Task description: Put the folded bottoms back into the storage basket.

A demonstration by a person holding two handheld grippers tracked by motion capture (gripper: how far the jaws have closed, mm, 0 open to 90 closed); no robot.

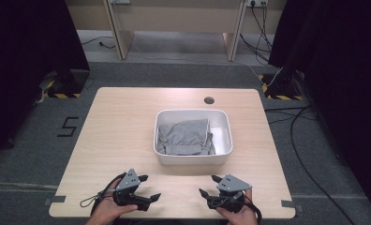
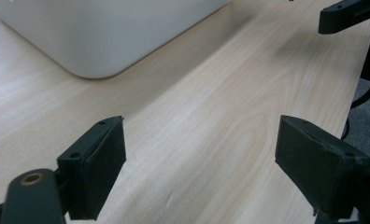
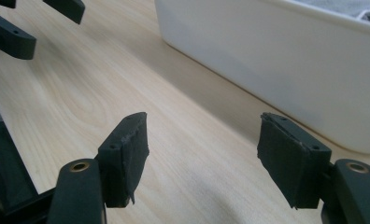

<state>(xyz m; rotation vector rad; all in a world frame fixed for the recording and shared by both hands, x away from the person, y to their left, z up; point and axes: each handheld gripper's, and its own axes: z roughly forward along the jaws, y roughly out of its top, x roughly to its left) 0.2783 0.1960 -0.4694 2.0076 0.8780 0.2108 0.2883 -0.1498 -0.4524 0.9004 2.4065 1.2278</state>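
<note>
I hold my left gripper point(image 1: 148, 187) low over the near edge of the light wooden table point(image 1: 122, 122), its jaws spread wide with nothing between them but bare wood. My right gripper point(image 1: 209, 185) sits near it on the same near edge, and its jaws are parted wide as well, gripping nothing. The two tools point inward towards each other with a strip of bare table between them.

Ahead of both grippers stands a white plastic tub point(image 1: 193, 158), closer to my right gripper than to my left. In it lies a crumpled grey cloth point(image 1: 183, 137), which covers most of the tub's floor and bunches towards the side away from my right gripper; a strip of white floor shows along the other side. Neither gripper touches the tub or the cloth.

In my left gripper view the tub's rounded corner point(image 2: 96, 37) stands ahead and to the left of the jaws, and the jaws of my right gripper point(image 2: 346, 14) come in at the upper right. In my right gripper view the tub's white wall point(image 3: 286, 60) runs across just beyond the right-hand jaw, a sliver of the cloth point(image 3: 342, 7) peeps over its rim, and my left gripper's point(image 3: 29, 18) jaws show at the upper left.
</note>
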